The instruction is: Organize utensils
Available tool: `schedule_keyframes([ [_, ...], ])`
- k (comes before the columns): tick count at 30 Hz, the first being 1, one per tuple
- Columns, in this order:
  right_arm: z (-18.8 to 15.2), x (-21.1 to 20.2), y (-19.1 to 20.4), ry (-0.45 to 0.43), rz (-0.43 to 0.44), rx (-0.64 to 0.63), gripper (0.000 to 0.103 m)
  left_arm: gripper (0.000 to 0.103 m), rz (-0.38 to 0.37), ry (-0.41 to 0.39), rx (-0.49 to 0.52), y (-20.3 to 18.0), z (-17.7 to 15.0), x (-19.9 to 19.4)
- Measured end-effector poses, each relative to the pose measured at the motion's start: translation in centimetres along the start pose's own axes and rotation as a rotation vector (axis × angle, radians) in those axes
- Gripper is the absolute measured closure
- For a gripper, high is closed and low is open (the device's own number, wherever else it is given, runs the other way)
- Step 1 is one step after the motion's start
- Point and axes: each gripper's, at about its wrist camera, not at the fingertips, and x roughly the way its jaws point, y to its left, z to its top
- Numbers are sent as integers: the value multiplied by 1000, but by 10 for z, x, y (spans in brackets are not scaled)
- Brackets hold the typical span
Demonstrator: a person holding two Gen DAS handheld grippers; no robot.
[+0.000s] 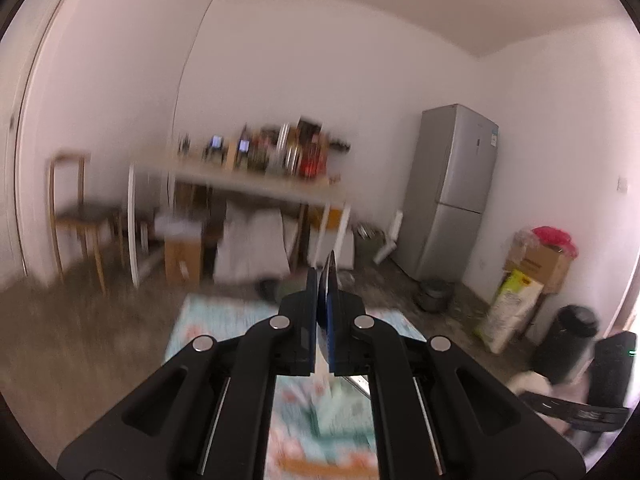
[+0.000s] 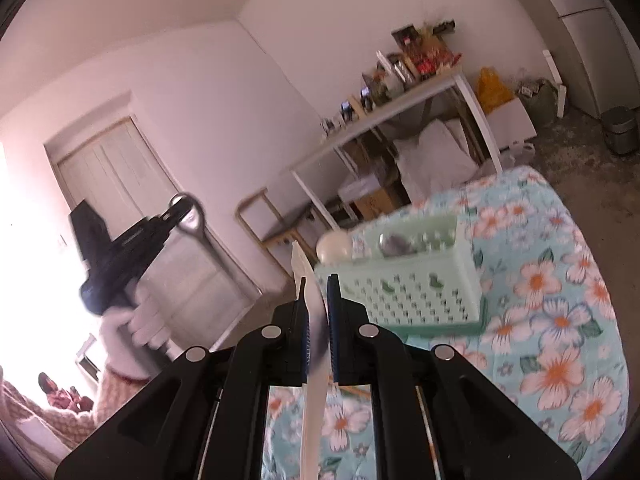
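A metal spoon is clamped in the left claw, raised at far left; a white plastic utensil is pinched in the right claw. The green basket sits just right on the floral table. Lower each handle-first, releasing only once inside.

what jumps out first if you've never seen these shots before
In the right wrist view, the right tool in the foreground is shut on a white plastic utensil. Just beyond it a mint green basket sits on the flowered tablecloth. At left, a white-gloved hand lifts the left tool, shut on a metal spoon.
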Motion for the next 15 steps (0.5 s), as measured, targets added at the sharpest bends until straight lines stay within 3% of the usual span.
schedule_keyframes([
  [3,11,-6,-9,-48,33,19,95,100,24,1,80,-25,8,38],
  [9,44,-7,-30,-122,94,29,95,100,99,13,262,-70,-12,106],
  [15,84,6,-45,-197,149,-12,95,100,176,12,396,-89,-34,134],
])
